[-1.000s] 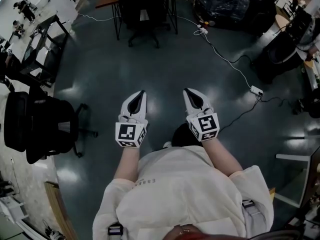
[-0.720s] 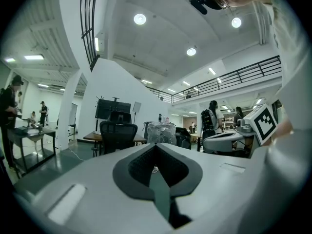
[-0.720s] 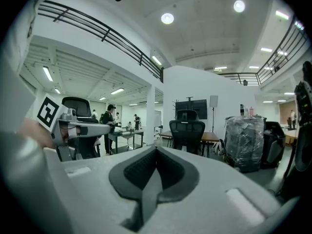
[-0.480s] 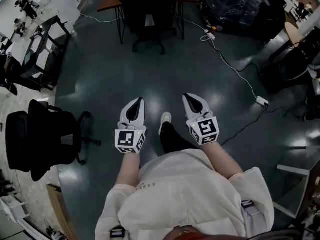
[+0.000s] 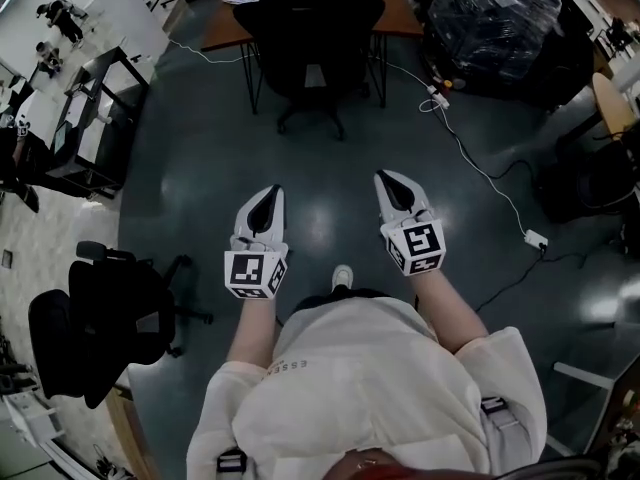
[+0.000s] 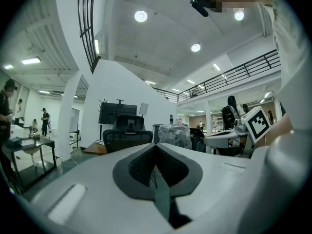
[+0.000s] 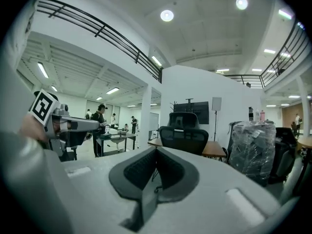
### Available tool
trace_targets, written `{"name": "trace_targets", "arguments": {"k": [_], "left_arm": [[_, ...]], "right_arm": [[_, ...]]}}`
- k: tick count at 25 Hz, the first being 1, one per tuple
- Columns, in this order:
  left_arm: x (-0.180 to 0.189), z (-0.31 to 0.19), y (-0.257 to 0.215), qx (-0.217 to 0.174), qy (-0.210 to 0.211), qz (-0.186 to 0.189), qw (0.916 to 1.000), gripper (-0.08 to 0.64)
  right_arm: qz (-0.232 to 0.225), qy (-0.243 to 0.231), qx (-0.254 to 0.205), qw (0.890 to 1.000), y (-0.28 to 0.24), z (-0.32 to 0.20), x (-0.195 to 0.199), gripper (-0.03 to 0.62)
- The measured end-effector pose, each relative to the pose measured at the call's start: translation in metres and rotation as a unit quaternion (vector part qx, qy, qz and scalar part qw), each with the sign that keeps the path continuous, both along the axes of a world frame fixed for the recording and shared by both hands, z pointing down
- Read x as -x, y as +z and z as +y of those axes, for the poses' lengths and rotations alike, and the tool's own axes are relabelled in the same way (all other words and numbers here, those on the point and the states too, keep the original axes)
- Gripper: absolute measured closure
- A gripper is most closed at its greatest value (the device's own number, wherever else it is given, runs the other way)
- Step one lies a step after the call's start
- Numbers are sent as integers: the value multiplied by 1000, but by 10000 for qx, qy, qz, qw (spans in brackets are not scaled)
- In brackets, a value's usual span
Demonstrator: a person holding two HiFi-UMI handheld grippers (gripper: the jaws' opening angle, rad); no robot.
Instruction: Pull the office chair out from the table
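Both tongs are shut tight with nothing between their tips: the left gripper [image 5: 270, 192] and the right gripper [image 5: 392, 178] are held side by side, pointing level over the dark floor [image 5: 330, 168] and touching nothing. The office chair [image 5: 310, 23] stands well ahead of them, black, with a mesh back and a headrest turned toward the person. It is drawn up to the near edge of the brown table [image 5: 222, 31], its star base out on the floor, with a plastic-wrapped bundle [image 5: 490, 13] just to the table's right.
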State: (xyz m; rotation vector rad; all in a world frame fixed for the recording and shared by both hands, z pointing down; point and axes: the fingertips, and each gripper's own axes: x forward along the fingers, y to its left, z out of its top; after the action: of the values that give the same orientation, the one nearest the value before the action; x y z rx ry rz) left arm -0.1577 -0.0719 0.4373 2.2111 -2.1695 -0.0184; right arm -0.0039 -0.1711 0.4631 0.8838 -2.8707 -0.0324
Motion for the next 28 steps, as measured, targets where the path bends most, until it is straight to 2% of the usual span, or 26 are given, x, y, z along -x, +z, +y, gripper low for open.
{"name": "trace_targets", "arguments": {"k": [7, 12, 18, 28], "left_arm": [[47, -68, -3, 55, -93, -99, 9999, 546], [82, -128, 8, 121, -97, 45, 9999, 546], [134, -228, 10, 73, 99, 158, 9998, 546], [222, -393, -12, -99, 630, 64, 9979, 546]], "right_arm": [[-35, 57, -126, 9999, -16, -80, 36, 601], [257, -20, -360, 9990, -8, -130, 69, 601], [447, 26, -356, 9984, -6, -215, 119, 601], [552, 406, -584, 9959, -30, -364, 207, 601]]}}
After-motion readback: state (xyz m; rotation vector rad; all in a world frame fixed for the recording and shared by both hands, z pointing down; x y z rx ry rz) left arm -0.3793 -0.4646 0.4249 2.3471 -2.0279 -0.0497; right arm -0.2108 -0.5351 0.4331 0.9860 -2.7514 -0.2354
